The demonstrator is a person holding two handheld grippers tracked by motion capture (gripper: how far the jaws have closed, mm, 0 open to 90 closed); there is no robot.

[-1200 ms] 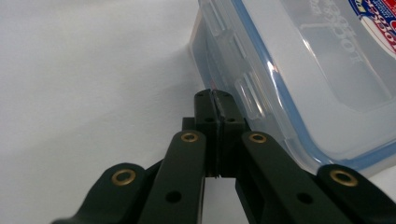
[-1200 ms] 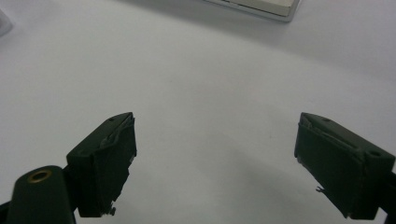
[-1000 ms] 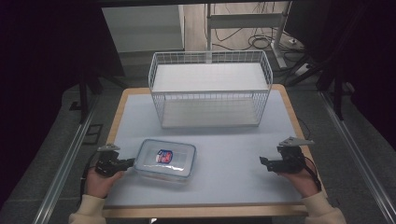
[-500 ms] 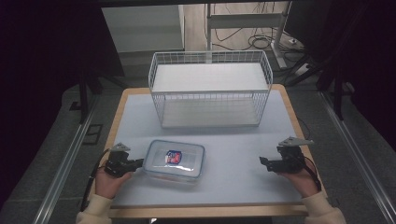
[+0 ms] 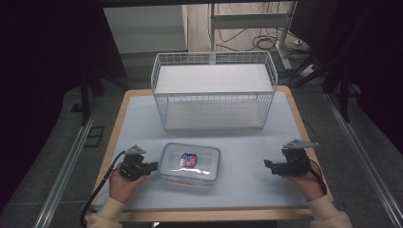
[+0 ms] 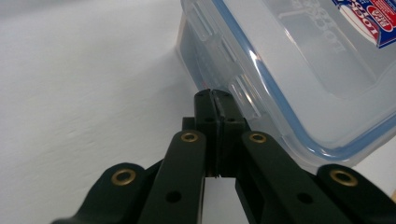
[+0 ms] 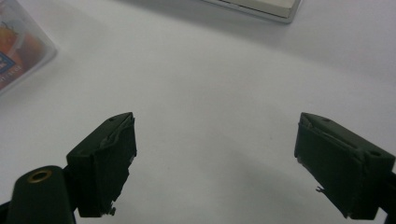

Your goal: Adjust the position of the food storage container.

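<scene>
Looks like a lab or recording studio bay, not a home. A wooden-edged table with a pale blue-grey top point(image 5: 266, 156) stands centre frame on grey carpet floor point(image 5: 361, 180). Metal floor rails point(image 5: 66, 166) run along lower left and lower right. Black drapes point(image 5: 43, 57) wall off both sides. Top of frame: a grey metal desk frame point(image 5: 247, 21) with loose black cables point(image 5: 266, 42) pooled beneath, and a power strip point(image 5: 304, 71) at upper right. A white wire basket point(image 5: 214, 90) sits staged at the table's far edge.
</scene>
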